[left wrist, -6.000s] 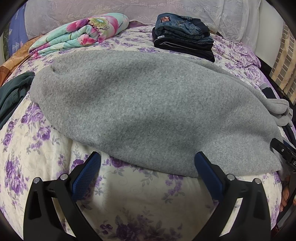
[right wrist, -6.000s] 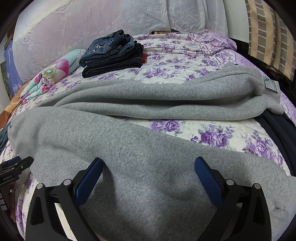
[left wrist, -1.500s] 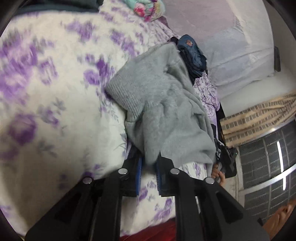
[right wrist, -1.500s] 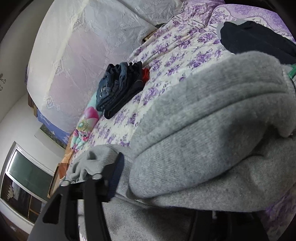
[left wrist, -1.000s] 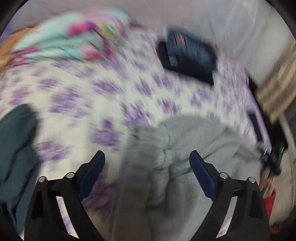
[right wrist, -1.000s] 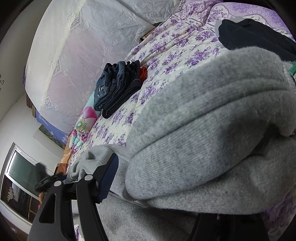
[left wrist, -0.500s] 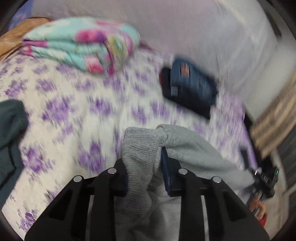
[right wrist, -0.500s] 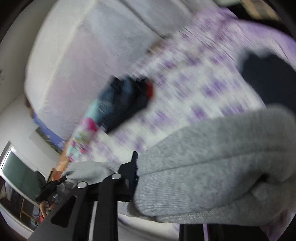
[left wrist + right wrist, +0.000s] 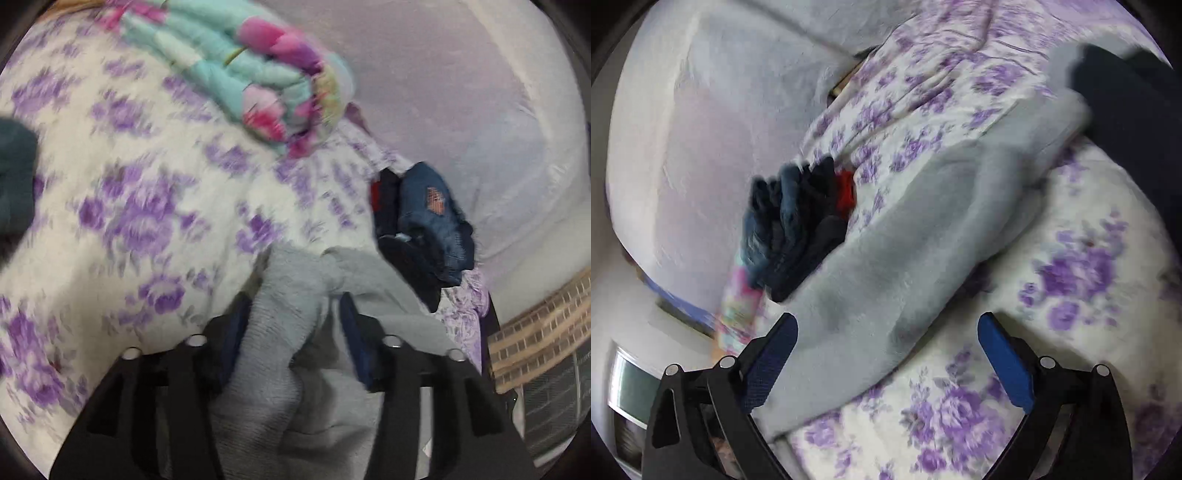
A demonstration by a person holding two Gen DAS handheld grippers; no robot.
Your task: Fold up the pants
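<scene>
The grey pants lie bunched on the bed, whose cover is white with purple flowers. In the left wrist view a ribbed fold of the grey cloth rises between the fingers of the left gripper; the jaws have just been opening and now stand about half apart, with the cloth against the left pad and a dark gap between it and the right pad, so the fold is between them but not pinched. Just beyond the cloth lies a stack of folded jeans, and farther up the bed a rolled floral quilt in teal and pink; a dark green garment shows at the left edge. In the right wrist view the pants stretch as a long grey band from lower left to upper right across the bed, touching the folded jeans on its far side. The right gripper has just been opening and stands wide; its left finger is at the near edge of the grey cloth, the right one over bare bedcover, and it grips nothing. A black garment lies by the band's upper end.
</scene>
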